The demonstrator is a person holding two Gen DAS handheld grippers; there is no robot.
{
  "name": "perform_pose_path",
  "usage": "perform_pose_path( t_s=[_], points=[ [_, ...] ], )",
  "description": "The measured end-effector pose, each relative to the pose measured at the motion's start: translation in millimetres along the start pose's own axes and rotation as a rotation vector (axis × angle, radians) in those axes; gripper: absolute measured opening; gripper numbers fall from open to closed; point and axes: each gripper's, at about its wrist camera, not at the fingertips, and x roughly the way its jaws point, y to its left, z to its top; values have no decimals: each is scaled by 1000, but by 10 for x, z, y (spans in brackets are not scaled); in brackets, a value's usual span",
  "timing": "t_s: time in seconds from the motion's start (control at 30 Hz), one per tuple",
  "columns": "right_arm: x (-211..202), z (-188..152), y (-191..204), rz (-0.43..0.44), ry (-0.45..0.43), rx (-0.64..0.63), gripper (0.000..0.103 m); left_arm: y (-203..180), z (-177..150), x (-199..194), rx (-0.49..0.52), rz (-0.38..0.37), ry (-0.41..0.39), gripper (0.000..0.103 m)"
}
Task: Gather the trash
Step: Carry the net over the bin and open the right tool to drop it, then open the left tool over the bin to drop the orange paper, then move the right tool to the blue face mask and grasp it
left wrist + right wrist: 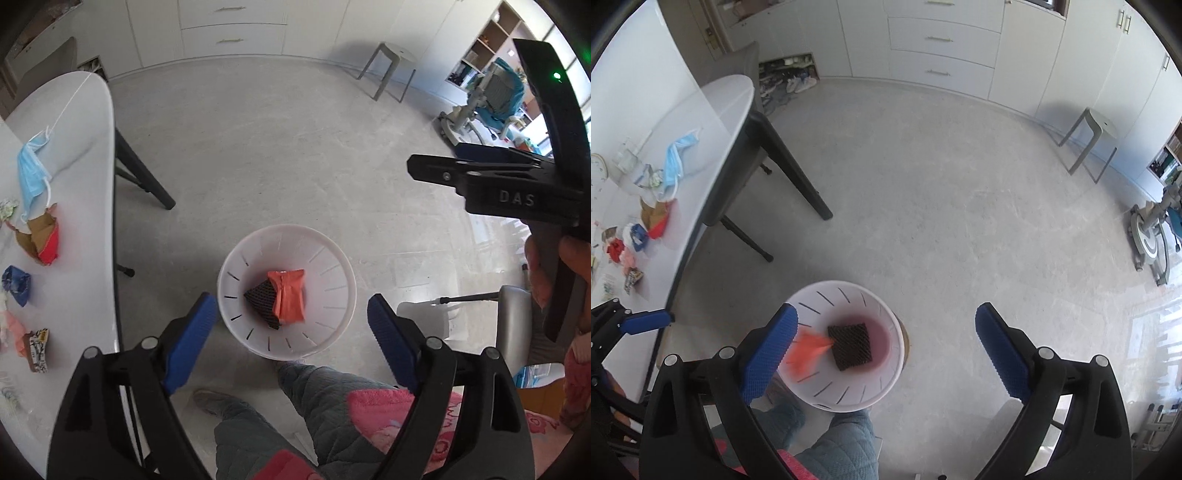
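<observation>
Left wrist view: the left claw (291, 325) hangs released over the round white slotted plastic bin (334, 266) on the floor, nothing between its blue pads. Inside lie a crumpled orange wrapper (290, 295) and a black mesh-patterned packet (263, 301), so two pieces look collected. At nine o'clock the white tabletop (81, 206) carries plenty more: a light-blue face mask (31, 173), a torn brown-and-red paper carton (44, 236), a crushed blue wrapper (16, 282) and a small printed packet (37, 350). I judge the job well short of done. Items at the left edge are cut off.

Right wrist view: the right claw (884, 354) is spread wide and empty above the bin. The orange wrapper is a motion-blurred streak at nine o'clock inside it, hard to read. The far tabletop litter is too small to identify.
</observation>
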Motion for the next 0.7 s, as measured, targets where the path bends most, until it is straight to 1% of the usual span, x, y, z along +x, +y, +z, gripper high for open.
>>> perform_pose_path(
  t_s=[0.1,0.13,0.17,0.2,0.27,0.33,0.4,0.43,0.53,0.7],
  points=[
    [-104,91,32,29,-14,-15,96,97,13,-175,-48,24,-22,80],
    [-152,133,80,42,-22,-26,96,143,20,-317,-76,33,-50,80],
    [-203,166,104,53,-28,-36,96,174,21,-391,-91,41,-66,83],
    [-245,205,156,64,-38,-49,96,217,8,-499,-110,53,-88,87],
    [-375,303,296,85,-62,-84,96,317,-11,-746,-155,95,-144,91],
    [-484,400,424,104,-83,-116,97,420,-38,-992,-193,134,-193,91],
    [-587,465,556,117,-108,-145,101,544,-98,-1185,-246,168,-222,93],
    [-639,509,637,128,-120,-160,101,594,-120,-1235,-266,184,-232,95],
    [-686,599,858,169,-137,-195,101,800,-275,-1425,-343,239,-260,95],
    [-623,740,1313,232,-128,-252,101,1238,-551,-1628,-483,298,-270,95]
  ],
)
